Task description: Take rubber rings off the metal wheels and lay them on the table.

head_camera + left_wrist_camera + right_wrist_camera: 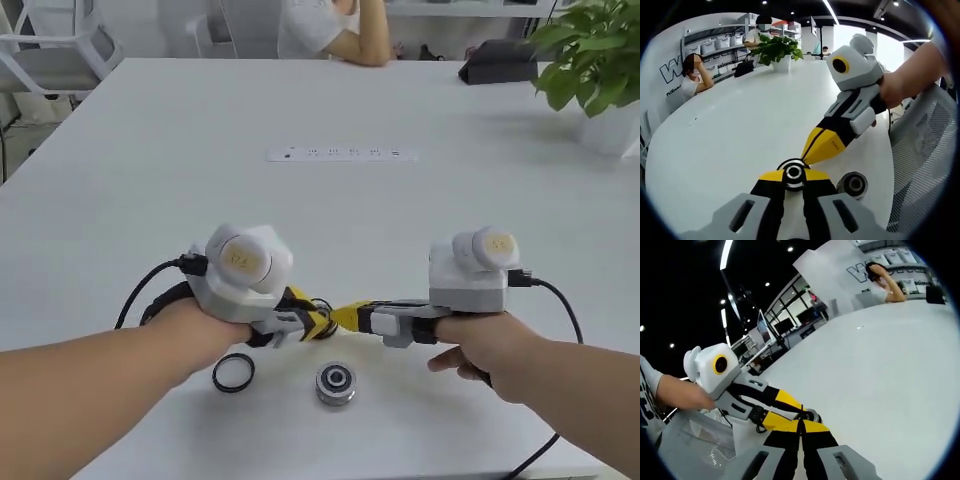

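Nearest you, one rubber ring [233, 372] lies on the worktop [200, 180] beside its bare wheel [336, 383]. Your left tool [794, 186] clamps a second wheel [794, 172], and your right tool [805, 158] is pinched closed against it. That one isn't stripped yet.

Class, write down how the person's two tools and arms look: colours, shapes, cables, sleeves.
The left tool and right tool match: pale grey-white bodies, and tapering black jaws with yellow tips. A black cable trails from each. Both forearms are bare.
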A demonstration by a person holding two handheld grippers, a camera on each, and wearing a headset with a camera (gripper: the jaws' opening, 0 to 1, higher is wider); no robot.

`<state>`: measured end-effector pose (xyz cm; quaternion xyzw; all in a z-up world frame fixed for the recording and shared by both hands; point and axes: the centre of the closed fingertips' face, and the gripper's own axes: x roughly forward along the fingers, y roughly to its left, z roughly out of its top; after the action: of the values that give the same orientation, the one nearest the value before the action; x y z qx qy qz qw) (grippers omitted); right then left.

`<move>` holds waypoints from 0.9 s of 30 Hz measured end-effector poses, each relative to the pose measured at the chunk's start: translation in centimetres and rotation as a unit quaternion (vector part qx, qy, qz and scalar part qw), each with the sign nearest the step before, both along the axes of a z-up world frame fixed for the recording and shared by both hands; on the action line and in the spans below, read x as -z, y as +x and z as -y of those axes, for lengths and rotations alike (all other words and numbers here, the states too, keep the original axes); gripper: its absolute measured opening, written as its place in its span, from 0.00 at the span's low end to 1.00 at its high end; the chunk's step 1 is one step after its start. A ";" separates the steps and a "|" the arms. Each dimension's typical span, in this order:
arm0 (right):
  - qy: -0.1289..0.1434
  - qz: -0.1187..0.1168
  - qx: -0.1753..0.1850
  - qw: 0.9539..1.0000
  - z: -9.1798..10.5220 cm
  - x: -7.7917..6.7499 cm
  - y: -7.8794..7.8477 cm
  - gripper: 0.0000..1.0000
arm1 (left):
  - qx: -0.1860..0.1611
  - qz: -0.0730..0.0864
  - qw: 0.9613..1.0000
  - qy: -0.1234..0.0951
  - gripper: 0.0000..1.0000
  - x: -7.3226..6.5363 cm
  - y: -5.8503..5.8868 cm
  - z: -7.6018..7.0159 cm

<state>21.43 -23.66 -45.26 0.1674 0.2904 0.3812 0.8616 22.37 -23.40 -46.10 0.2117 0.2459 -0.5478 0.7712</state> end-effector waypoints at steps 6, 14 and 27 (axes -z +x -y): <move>0.002 -0.001 -0.001 1.000 0.0 -0.1 0.0 0.00 | 0.005 -0.001 1.000 -0.006 0.09 -0.6 -0.2 -0.1; 0.012 0.000 -0.002 1.000 -0.3 -0.8 -0.2 0.00 | 0.015 -0.007 1.000 -0.014 0.13 -1.2 -0.9 -0.7; 0.025 0.005 0.001 1.000 -0.2 -1.6 -0.2 0.00 | 0.021 -0.009 0.999 -0.046 0.23 -4.1 -2.1 -2.2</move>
<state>21.27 -23.51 -43.61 0.1876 0.2762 0.3882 0.8590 20.31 -21.24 -42.03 0.1765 0.2228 -0.5764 0.7661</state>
